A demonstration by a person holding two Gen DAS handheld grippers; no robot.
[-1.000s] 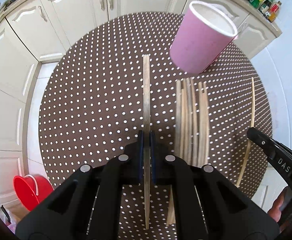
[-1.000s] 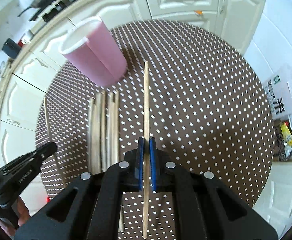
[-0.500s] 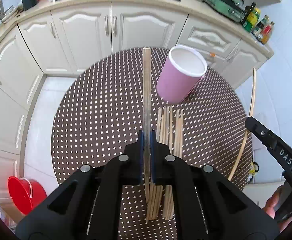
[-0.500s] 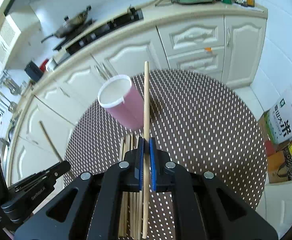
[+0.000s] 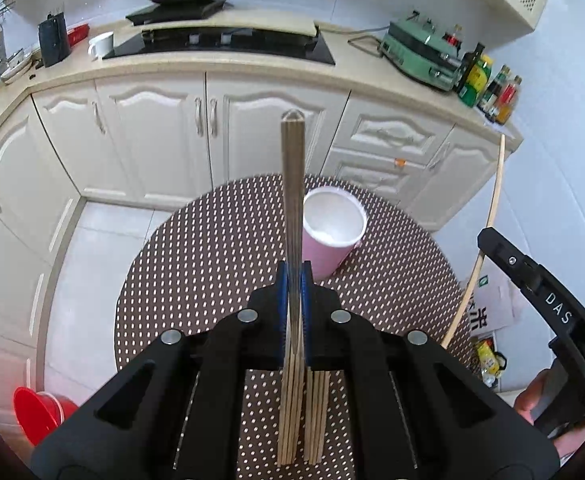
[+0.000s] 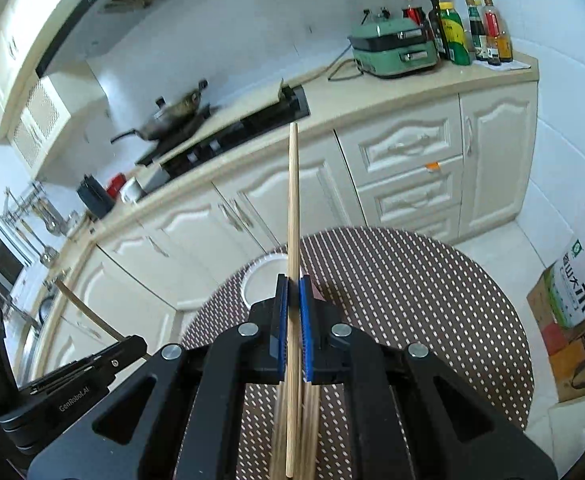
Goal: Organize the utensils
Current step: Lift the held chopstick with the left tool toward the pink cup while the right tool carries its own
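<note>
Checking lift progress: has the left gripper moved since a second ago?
Yes. The left gripper, shut on a chopstick, has risen and tilted up; the table looks smaller, cabinets now visible.

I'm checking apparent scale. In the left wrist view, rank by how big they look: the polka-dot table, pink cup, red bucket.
1. polka-dot table
2. pink cup
3. red bucket

The bucket is cut off at the picture's edge, so ranks 2 and 3 are unsure.

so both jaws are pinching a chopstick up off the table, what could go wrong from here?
1. Each chopstick is pinched near its lower end, so the long free end could pivot or slip when tilted toward the pink cup.
2. The cup looks light and empty; a chopstick tip catching its rim could tip it.
3. Both grippers head for one small opening, so the left gripper and right gripper or their chopsticks could clash.
</note>
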